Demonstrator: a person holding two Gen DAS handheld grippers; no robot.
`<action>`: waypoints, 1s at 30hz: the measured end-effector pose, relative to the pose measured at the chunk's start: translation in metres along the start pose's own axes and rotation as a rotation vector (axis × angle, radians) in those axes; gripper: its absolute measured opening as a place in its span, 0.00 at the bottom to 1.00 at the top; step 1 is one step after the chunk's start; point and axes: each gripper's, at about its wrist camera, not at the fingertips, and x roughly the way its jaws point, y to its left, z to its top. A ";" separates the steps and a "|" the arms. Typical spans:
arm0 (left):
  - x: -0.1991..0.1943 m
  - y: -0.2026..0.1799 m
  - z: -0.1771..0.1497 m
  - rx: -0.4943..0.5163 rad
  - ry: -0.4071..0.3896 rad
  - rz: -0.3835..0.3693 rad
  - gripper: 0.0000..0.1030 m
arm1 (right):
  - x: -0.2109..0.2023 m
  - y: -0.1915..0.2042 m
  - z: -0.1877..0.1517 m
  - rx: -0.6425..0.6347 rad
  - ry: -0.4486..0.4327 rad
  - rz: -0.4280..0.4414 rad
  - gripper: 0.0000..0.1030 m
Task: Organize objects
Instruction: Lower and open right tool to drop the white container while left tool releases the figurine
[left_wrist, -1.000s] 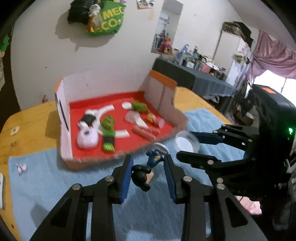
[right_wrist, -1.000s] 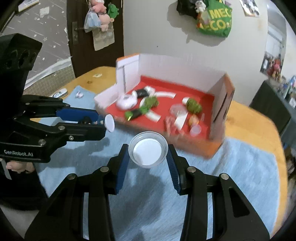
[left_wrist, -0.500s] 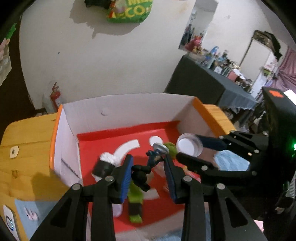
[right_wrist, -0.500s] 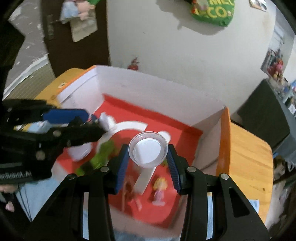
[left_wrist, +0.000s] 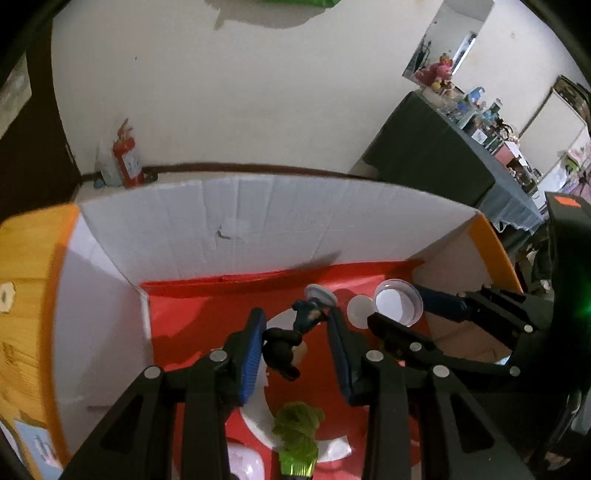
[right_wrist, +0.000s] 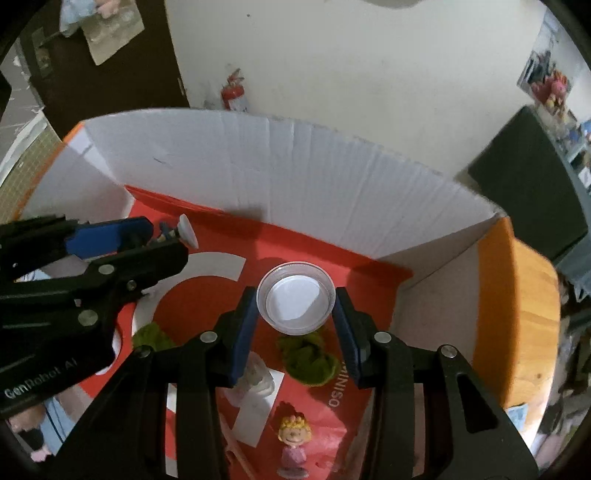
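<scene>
A cardboard box (left_wrist: 258, 229) with white walls, orange edges and a red floor fills both views (right_wrist: 295, 177). My left gripper (left_wrist: 295, 321) is shut on a small figurine (left_wrist: 284, 345) with black hair, a blue body and a round white base. It hangs above the red floor near the back wall. To its right my right gripper (left_wrist: 400, 314) is shut on a clear round dish (left_wrist: 398, 307). In the right wrist view the dish (right_wrist: 295, 302) sits between the blue pads of the right gripper (right_wrist: 295, 308). The left gripper (right_wrist: 162, 240) and the figurine's base (right_wrist: 186, 230) show at the left.
On the box floor lie green fuzzy toys (right_wrist: 308, 358) (left_wrist: 299, 424), a blonde figurine in pink (right_wrist: 293, 448), a clear plastic piece (right_wrist: 255, 373) and a white disc (left_wrist: 358, 306). The wooden table (right_wrist: 532, 314) surrounds the box. A fire extinguisher (left_wrist: 125, 155) stands by the wall.
Both grippers have moved forward from above the blue cloth to over the box's red floor, near its back wall. Each keeps its hold, and both tilted further down.
</scene>
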 end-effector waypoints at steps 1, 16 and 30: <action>0.004 0.001 0.001 -0.014 0.010 -0.012 0.35 | 0.002 0.000 0.000 0.000 0.002 -0.008 0.38; 0.043 0.005 0.003 -0.084 0.081 -0.047 0.35 | 0.022 0.002 -0.002 0.010 0.042 -0.045 0.38; 0.047 0.002 0.002 -0.076 0.092 -0.043 0.35 | 0.025 0.010 -0.015 -0.013 0.047 -0.049 0.53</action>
